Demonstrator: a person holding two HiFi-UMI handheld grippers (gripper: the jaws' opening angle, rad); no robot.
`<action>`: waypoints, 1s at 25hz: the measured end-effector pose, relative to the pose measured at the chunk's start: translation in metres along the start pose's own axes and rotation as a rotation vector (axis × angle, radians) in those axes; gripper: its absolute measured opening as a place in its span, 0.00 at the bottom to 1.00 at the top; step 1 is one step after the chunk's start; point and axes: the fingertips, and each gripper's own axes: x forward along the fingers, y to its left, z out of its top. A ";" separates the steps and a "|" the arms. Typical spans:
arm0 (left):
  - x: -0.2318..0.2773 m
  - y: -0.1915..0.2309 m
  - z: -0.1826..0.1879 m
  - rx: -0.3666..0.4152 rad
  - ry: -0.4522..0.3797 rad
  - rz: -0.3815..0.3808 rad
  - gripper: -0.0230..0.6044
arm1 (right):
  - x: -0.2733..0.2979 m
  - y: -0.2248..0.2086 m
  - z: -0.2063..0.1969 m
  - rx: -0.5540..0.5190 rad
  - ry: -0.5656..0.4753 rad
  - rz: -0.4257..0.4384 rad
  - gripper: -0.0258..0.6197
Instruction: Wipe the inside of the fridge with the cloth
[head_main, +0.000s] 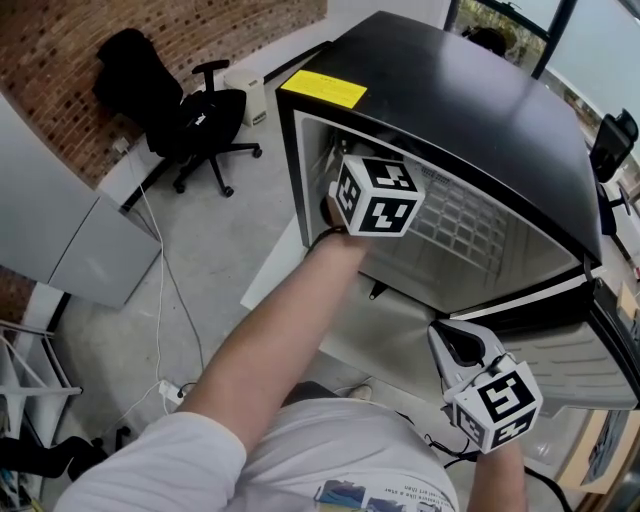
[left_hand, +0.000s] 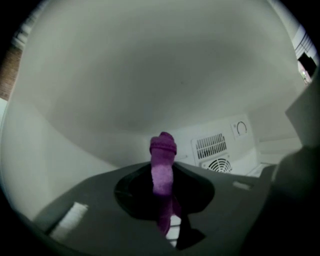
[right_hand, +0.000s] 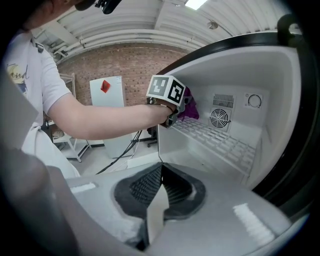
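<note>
Fridge interior (left_hand: 150, 75) lies directly ahead of left gripper (left_hand: 162, 180), which pinches cloth (left_hand: 163, 147) upright; right gripper (right_hand: 160, 187), pressed together and empty, hangs outside, farther off.

We hold the purple cloth (left_hand: 163, 150) bunched and upright, pinched between the left gripper's (left_hand: 163, 195) jaws, inside the open fridge (head_main: 450, 110), black outside and white within.
</note>
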 end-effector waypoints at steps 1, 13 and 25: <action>-0.002 0.001 0.000 0.001 0.005 0.007 0.14 | -0.001 0.000 -0.001 -0.006 0.000 0.004 0.04; -0.048 0.019 -0.014 0.006 0.057 0.084 0.14 | -0.005 0.006 -0.003 -0.046 -0.026 0.084 0.04; -0.099 0.041 -0.028 0.026 0.092 0.131 0.14 | -0.004 0.024 0.000 -0.074 -0.046 0.141 0.04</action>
